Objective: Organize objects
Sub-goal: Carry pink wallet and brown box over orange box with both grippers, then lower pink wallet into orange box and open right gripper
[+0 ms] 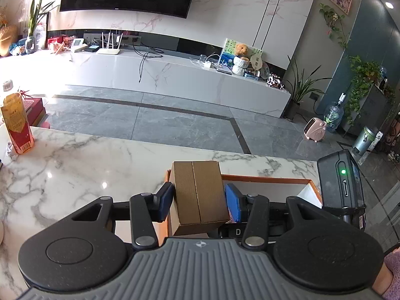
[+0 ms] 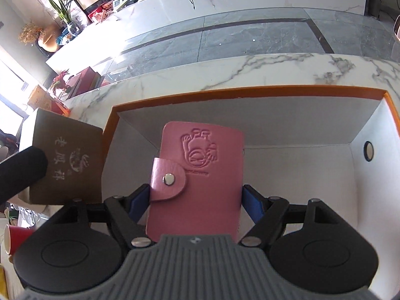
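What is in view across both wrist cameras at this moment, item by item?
brown box: 1, brown-gold, clamped in the left gripper at the storage box's left edge
pink card holder: 1, pink with snap flap, clamped in the right gripper over the storage box
storage box: 1, orange rim, white inside, open, on the marble table
marble table: 1, white with grey veins
drink carton: 1, orange-red, standing at the table's far left
red cup: 1, red, low left in the right view
left gripper: 1, black, blue pads
right gripper: 1, black, blue pads
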